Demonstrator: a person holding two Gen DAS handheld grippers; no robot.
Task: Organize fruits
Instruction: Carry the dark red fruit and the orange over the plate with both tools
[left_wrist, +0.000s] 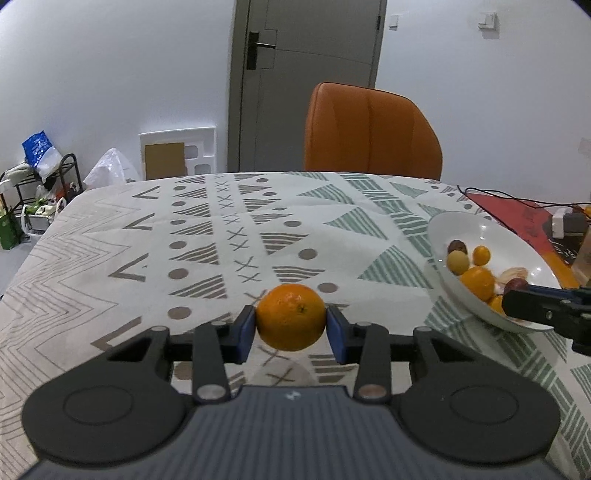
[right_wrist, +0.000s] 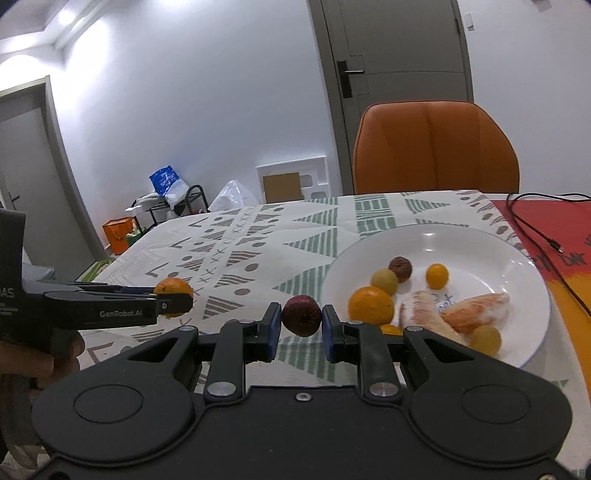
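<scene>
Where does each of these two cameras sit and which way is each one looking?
Left wrist: on the left gripper, facing across the table to the orange chair; its fingers clamp an orange.
Right wrist: on the right gripper, facing likewise; its fingers clamp a dark red fruit, and a hand shows.
Shared: white plate, chair, door, each other's gripper.

left gripper (left_wrist: 291, 322) clamps orange (left_wrist: 290, 316) above tablecloth (left_wrist: 147, 258) | plate (left_wrist: 461, 229) of fruit at right | right gripper (left_wrist: 532, 301) at plate's near rim | chair (left_wrist: 373, 133) behind
</scene>
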